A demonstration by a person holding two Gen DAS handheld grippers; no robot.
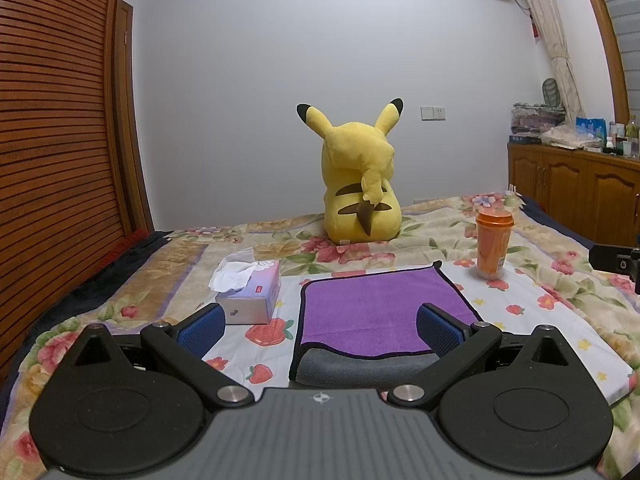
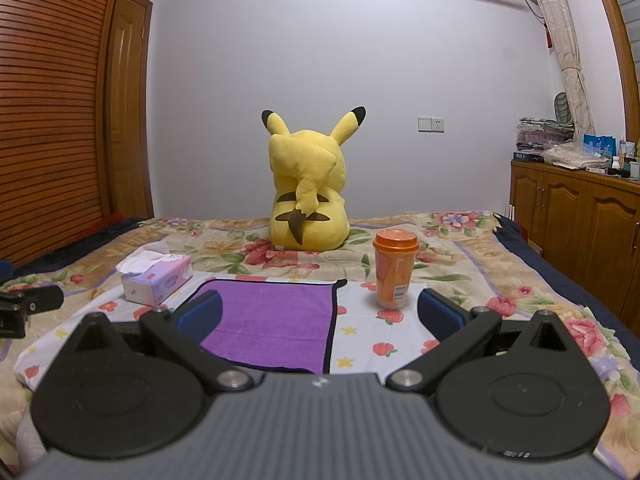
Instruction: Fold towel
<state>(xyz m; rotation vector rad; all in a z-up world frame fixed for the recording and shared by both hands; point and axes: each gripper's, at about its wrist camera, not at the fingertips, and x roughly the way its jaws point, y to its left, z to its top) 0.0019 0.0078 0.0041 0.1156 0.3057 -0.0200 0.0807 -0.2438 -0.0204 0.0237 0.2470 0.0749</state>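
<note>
Left wrist view, purple towel (image 1: 372, 308) on floral bedspread (image 1: 440, 236), white wall (image 1: 280, 60)

Home bedroom. Bed (image 2: 460, 264) with floral quilt fills foreground; yellow plush toy (image 2: 306, 196) sits on it, tissue box (image 2: 158, 280) and orange cup (image 2: 394, 272) nearby. Wooden slatted wardrobe (image 2: 52, 100) left, wooden cabinet (image 2: 576, 216) right with clutter on top, curtain (image 2: 564, 40), wall switch (image 2: 431, 124).

1. The left gripper (image 1: 320, 330) hovers with its blue pads spread wide, holding nothing.
2. The purple towel (image 1: 380, 308) lies folded on the bedspread (image 1: 560, 320), grey underside showing near.
3. Left: tissue box (image 1: 250, 294). Far right: orange cup (image 1: 494, 242).
</note>
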